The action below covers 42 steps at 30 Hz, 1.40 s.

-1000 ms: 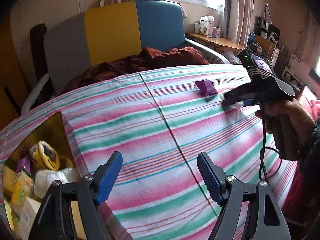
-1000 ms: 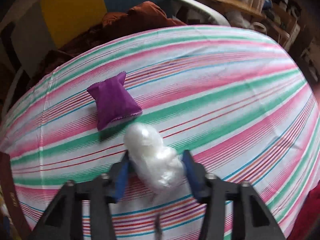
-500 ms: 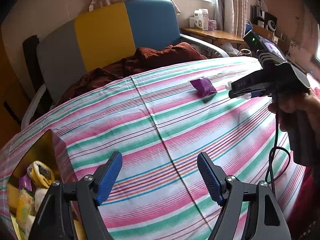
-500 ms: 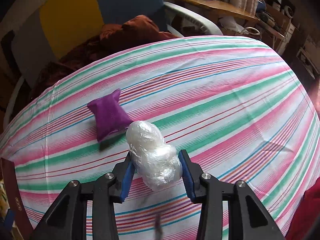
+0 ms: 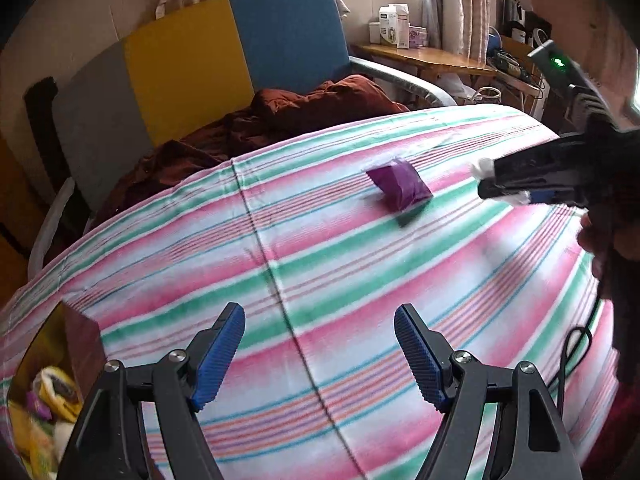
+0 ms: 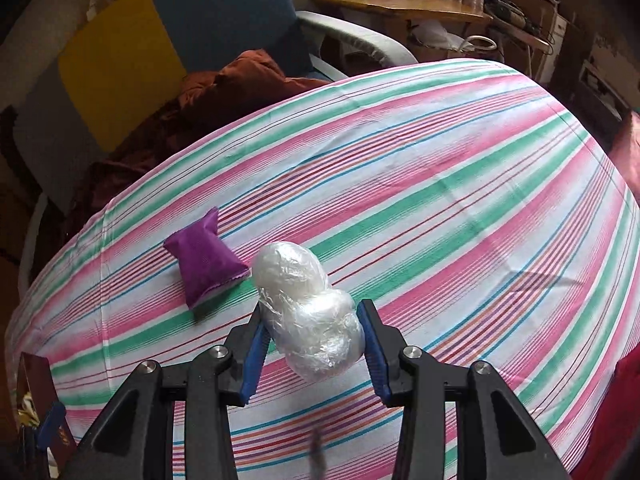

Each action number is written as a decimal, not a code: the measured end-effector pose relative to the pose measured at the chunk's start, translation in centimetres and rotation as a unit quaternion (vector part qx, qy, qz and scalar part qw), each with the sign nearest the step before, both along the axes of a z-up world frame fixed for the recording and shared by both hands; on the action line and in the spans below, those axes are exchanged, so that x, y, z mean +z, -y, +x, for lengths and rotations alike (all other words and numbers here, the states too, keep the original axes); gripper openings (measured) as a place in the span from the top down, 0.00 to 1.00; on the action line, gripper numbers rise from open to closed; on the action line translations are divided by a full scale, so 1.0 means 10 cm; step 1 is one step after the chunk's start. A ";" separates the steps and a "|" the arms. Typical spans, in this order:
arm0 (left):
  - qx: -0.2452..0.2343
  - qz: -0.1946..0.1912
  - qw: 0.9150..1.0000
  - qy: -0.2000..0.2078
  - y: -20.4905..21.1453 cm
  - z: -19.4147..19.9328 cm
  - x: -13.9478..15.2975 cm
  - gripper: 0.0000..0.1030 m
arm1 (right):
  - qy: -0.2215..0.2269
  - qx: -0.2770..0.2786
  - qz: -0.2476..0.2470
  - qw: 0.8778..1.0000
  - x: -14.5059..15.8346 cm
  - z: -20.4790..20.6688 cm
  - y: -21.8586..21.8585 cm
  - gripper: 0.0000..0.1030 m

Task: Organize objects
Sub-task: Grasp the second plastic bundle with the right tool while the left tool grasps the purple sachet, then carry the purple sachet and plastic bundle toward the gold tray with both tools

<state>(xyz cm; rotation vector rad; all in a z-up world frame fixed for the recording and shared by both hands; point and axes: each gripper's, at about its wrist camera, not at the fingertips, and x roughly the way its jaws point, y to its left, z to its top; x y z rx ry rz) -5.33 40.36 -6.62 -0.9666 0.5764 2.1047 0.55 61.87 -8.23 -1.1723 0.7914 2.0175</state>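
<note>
Your right gripper [image 6: 312, 344] clamps the plastic-wrapped bundle [image 6: 308, 312] above the striped cloth [image 6: 440, 200], beside the purple pouch [image 6: 202, 266]; your left gripper [image 5: 320, 352] gapes wide, empty.

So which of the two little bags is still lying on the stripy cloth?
The purple pouch lies alone on the striped cloth. The white plastic-wrapped bundle is pinched in the right tool.

A cloth in pink, green and white stripes [image 6: 440, 184] covers the worktop and fills most of both views. A purple pouch [image 6: 204, 262] lies flat on it, left of centre. An open box [image 5: 76, 332] of packets stands at the lower left edge.
</note>
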 end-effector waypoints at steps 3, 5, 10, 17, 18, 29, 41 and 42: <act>-0.003 0.002 1.000 0.004 -0.14 -0.08 -0.01 0.25 | -0.004 -0.016 0.000 1.000 0.02 0.05 -0.03 0.58; -0.001 0.004 1.000 0.012 -0.22 -0.15 -0.04 0.25 | -0.008 -0.030 -0.001 1.000 0.03 0.10 -0.07 0.58; 0.012 0.011 0.999 0.051 -0.47 -0.38 -0.12 0.25 | -0.038 -0.067 -0.026 0.997 0.06 0.27 -0.18 0.58; -0.001 0.027 0.997 0.073 -0.95 -0.54 -0.15 0.25 | -0.071 -0.078 -0.040 0.994 0.12 0.36 -0.21 0.58; -0.002 0.030 0.996 0.078 -1.03 -0.56 -0.16 0.25 | -0.074 -0.079 -0.041 0.993 0.12 0.37 -0.21 0.58; 0.034 0.026 0.991 0.125 -1.75 -0.89 -0.48 0.27 | -0.076 -0.062 -0.052 0.994 0.08 0.34 -0.17 0.58; 0.015 0.034 0.997 0.064 -1.12 -0.62 -0.51 0.57 | -0.026 0.023 -0.059 0.998 -0.09 0.01 0.02 0.58; 0.024 0.034 0.997 0.067 -0.97 -0.56 -0.50 0.57 | -0.014 0.039 -0.061 0.997 -0.13 -0.04 0.06 0.58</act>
